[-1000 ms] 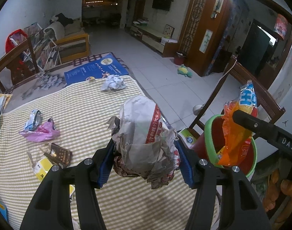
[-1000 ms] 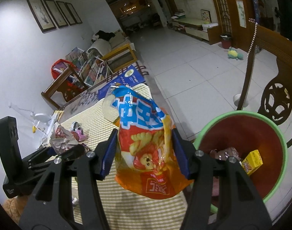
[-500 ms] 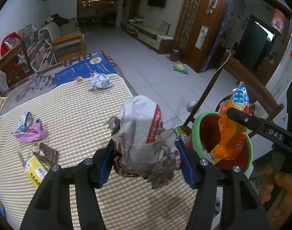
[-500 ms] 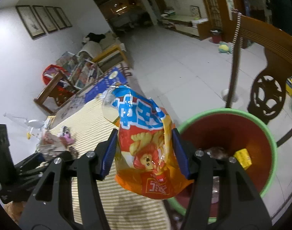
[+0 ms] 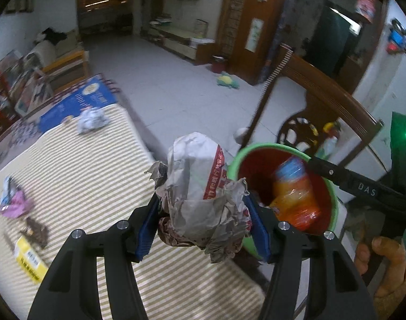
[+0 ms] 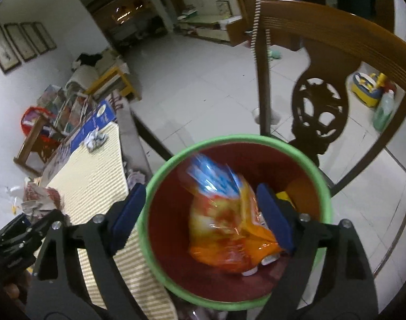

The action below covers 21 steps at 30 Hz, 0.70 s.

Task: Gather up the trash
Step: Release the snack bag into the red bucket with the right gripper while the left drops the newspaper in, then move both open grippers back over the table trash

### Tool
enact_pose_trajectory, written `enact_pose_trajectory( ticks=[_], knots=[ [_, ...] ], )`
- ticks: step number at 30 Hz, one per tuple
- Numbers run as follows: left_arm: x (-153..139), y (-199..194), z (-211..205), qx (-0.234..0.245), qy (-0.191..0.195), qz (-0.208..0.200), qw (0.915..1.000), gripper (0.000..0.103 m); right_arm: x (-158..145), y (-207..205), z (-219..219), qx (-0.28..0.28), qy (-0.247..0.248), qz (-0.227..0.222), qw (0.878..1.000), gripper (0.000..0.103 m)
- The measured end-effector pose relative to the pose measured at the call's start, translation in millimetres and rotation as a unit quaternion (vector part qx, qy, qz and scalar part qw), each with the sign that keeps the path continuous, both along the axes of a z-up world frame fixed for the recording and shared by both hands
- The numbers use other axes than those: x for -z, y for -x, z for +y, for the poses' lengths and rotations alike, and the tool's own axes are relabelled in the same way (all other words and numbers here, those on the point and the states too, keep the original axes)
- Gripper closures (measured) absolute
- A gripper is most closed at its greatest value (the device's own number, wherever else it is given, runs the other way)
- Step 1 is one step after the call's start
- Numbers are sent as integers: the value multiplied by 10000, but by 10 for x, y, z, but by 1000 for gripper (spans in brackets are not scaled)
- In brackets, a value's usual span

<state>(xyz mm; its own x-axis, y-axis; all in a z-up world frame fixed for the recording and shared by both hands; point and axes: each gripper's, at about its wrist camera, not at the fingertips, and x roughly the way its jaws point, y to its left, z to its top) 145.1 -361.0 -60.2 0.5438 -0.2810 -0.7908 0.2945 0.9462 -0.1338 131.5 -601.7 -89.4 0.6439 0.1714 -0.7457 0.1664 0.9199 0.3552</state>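
The right gripper [image 6: 200,213] hangs directly over the green-rimmed bin [image 6: 149,186], jaws opening, so the orange snack bag [image 6: 229,224] is loose between them and dropping inside. The left gripper [image 5: 203,226] grips a crumpled paper bag [image 5: 200,186] at the striped table's [image 5: 83,165] edge just beside the bin, likely waiting its turn. More wrappers [image 5: 13,202] lie on the cloth.

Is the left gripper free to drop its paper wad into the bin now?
Probably not yet: the left gripper, clamped on the paper wad, is beside the bin, over the tablecloth; the right gripper occupies the opening.
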Motion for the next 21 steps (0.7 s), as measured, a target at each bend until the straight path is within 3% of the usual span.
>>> enact_pose_trajectory(
  ticks=[8, 14, 18, 21],
  knots=[
    [327, -140, -771, 934, -205, 296, 9950, 45, -38, 253, -463, 567, 20, -51, 9984, 14],
    [335, -187, -1135, 1370, -295, 186, 9900, 44, -70, 418, -659, 915, 53, -70, 9958, 13],
    [252, -196, -1257, 1486, -253, 67, 9886, 30, -130, 516, -728, 1066, 123, -163, 9941, 13],
    [207, -197, -1247, 1499, -191, 30, 9885, 27, -135, 540, -715, 1046, 140, -138, 9943, 11]
  ],
)
